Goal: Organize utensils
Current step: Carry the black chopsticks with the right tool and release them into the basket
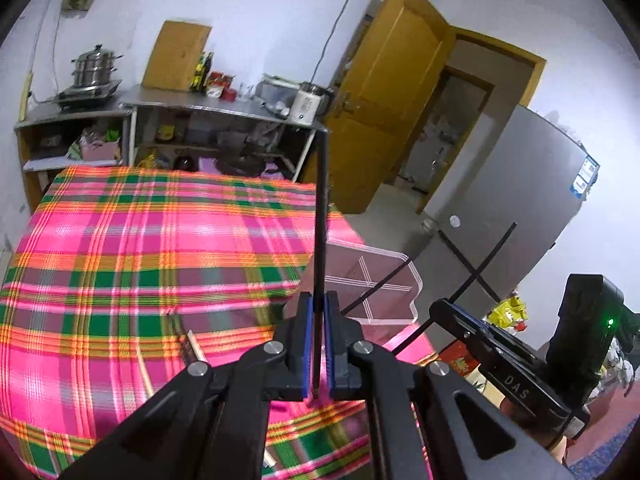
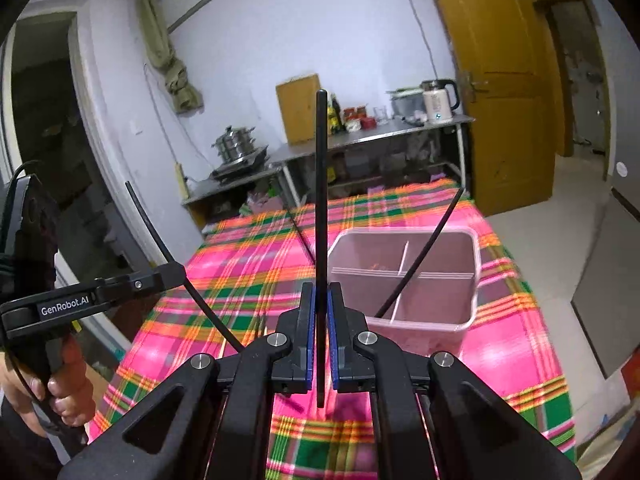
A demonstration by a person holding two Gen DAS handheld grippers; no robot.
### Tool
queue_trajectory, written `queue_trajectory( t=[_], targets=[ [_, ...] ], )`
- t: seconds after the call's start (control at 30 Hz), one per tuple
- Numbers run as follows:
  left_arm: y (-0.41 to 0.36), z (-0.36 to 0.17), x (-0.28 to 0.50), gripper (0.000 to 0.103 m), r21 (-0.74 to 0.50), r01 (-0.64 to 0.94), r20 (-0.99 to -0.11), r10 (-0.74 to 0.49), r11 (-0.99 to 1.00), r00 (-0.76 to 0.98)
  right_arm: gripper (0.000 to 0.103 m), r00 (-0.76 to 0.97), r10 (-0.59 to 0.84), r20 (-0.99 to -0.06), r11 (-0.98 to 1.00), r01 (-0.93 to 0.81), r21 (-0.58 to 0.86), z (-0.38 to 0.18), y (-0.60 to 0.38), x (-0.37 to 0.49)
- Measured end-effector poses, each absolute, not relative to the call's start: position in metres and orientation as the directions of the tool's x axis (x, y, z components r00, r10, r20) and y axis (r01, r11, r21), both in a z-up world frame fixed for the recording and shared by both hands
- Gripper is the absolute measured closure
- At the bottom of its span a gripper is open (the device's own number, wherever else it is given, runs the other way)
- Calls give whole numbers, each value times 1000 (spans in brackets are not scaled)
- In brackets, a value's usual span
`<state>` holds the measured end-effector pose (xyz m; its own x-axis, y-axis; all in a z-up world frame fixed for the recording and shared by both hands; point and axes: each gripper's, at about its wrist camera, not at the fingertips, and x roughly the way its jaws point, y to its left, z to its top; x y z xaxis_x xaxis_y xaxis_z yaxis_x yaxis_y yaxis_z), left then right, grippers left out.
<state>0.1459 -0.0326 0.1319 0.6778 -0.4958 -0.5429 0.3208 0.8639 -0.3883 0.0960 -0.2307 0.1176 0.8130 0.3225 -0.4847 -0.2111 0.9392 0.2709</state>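
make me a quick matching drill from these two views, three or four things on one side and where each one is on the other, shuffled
Things:
1. left gripper's chopstick
2. right gripper's chopstick
3. pink organizer
4. steamer pot

Places:
A. on the plaid cloth, one black chopstick leaning in it
B. on the far counter, by the wall
C. upright between closed jaws, with the organizer to its right in both views
D. upright between closed jaws, with the organizer just behind it on the cloth

Pairs: 1-C, 2-D, 3-A, 4-B
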Motion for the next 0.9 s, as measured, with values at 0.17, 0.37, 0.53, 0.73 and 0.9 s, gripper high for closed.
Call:
queue_trajectory(
  t=[0.17,0.37,0.53,0.73,0.9],
  targets=[
    [-45,160,162,97,-405,348,-495,-522,846,694,98,855,286,-432,943,-171,286,141,-250,106],
    [-60,175,187,97,-399,362,-464,-526,843,713,98,888,249,-387,943,-131,307,155,-266,121],
    [-70,160,208,97,-402,350,-481,-520,846,706,98,891,233,-389,944,-111,310,144,-268,136],
    [-77,126,224,97,-417,324,-528,-516,849,675,98,870,231,-435,946,-95,311,112,-265,149],
    [-80,106,227,97,-418,316,-554,-515,852,655,98,847,236,-476,946,-88,312,90,-262,153]
  ],
)
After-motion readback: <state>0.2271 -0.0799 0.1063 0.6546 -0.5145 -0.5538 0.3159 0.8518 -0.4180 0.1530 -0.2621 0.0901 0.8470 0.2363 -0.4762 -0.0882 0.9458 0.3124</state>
